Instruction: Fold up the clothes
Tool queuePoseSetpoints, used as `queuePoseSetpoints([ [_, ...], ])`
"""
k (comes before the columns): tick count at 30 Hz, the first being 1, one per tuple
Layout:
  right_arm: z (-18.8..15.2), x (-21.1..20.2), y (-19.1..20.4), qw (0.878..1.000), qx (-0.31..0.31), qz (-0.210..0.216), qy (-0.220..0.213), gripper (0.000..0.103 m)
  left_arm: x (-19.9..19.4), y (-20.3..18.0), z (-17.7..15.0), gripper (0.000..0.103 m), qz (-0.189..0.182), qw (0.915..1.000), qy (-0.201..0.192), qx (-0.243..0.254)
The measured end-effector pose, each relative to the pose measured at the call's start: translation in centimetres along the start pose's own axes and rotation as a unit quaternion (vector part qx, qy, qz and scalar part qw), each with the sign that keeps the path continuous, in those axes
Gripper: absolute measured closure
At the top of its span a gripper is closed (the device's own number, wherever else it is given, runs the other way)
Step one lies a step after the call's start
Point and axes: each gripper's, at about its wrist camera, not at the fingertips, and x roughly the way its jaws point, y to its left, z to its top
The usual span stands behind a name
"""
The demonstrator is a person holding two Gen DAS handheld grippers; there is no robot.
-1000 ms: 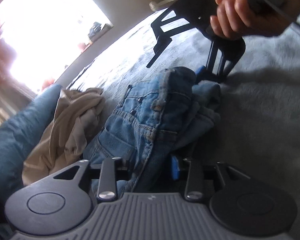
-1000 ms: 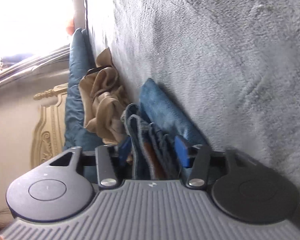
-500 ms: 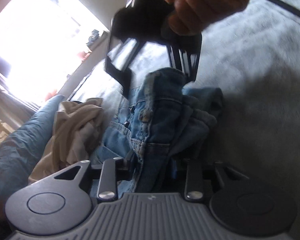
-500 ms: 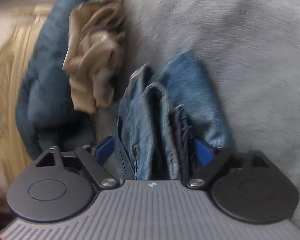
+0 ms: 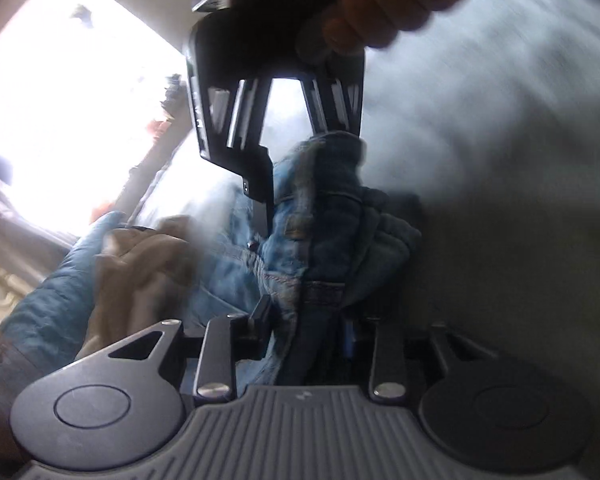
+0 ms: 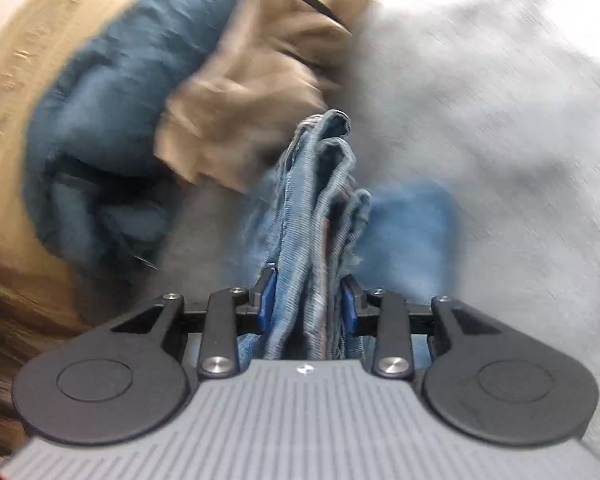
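Mid-fold: bunched jeans (image 5: 320, 240) pinched in both left hand-held gripper (image 5: 304, 324) and right hand-held gripper (image 6: 308, 292), lifted above grey bed (image 5: 500, 160); next, likely laying denim flat, layers aligned.

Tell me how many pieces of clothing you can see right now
2. The blue jeans are clamped in both the left gripper and the right gripper. A crumpled tan garment lies beside them against the blue pillow. More may be hidden.
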Motion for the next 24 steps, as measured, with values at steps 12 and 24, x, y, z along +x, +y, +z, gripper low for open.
queuePoseSetpoints([
  [12,-1.1,-5.3,3.0,0.992,-0.037,-0.036,-0.116,0.055,-4.5,3.8,-1.1,0.060,-0.014,0.9941,0.026,-0.105],
  [24,-5.5,0.7,3.8,0.973,-0.174,-0.131,-0.078,0.077,-2.9,7.7,-4.6,0.061,-0.041,0.9261,0.102,-0.361],
])
